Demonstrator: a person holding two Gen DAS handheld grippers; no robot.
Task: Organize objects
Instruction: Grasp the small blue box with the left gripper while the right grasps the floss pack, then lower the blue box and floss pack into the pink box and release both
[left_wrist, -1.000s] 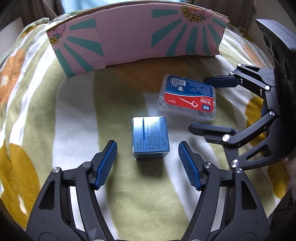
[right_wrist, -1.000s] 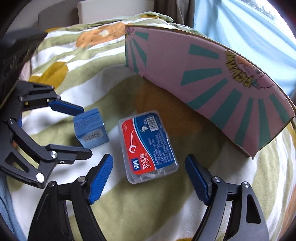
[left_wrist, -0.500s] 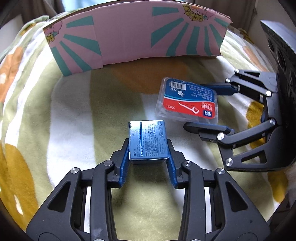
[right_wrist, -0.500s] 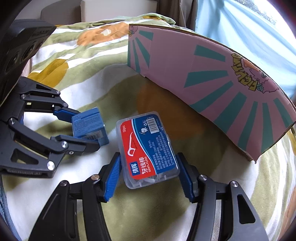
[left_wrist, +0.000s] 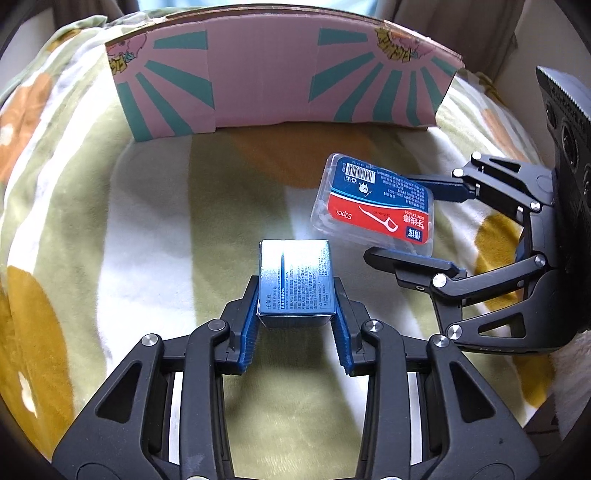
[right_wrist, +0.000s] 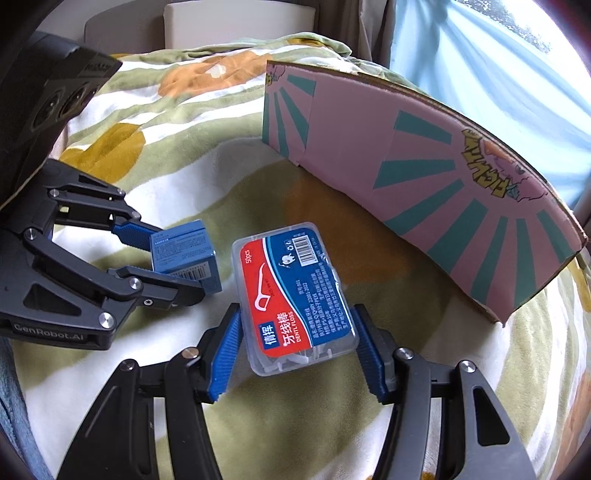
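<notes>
Both grippers have closed since a second ago, when each sat wide open around its target, and both items now look raised off the blanket compared with half a second back. Left gripper (left_wrist: 296, 306) has its blue fingers (left_wrist: 249, 328) pressed flat against the two sides of the small blue box (left_wrist: 295, 282), held level, glare washing out the far end of its top face. From the right wrist view that same box (right_wrist: 186, 254) sits pinched in the left gripper's (right_wrist: 162, 258) grip, barcode side facing this way. Over to the right gripper (right_wrist: 297, 350): its fingers (right_wrist: 226, 354) clamp the long edges of the clear dental floss pick case (right_wrist: 295, 295), red and blue label up. In the left view the case (left_wrist: 373, 206) tilts, barcode end higher, just beside the blue box and not touching it, with the right gripper (left_wrist: 424, 225) reaching in from the right. Below both lies the striped green, white and orange blanket (left_wrist: 147, 221). Beyond them the pink cardboard box (left_wrist: 284, 77) with teal rays stands on the blanket, well apart from either held item.
</notes>
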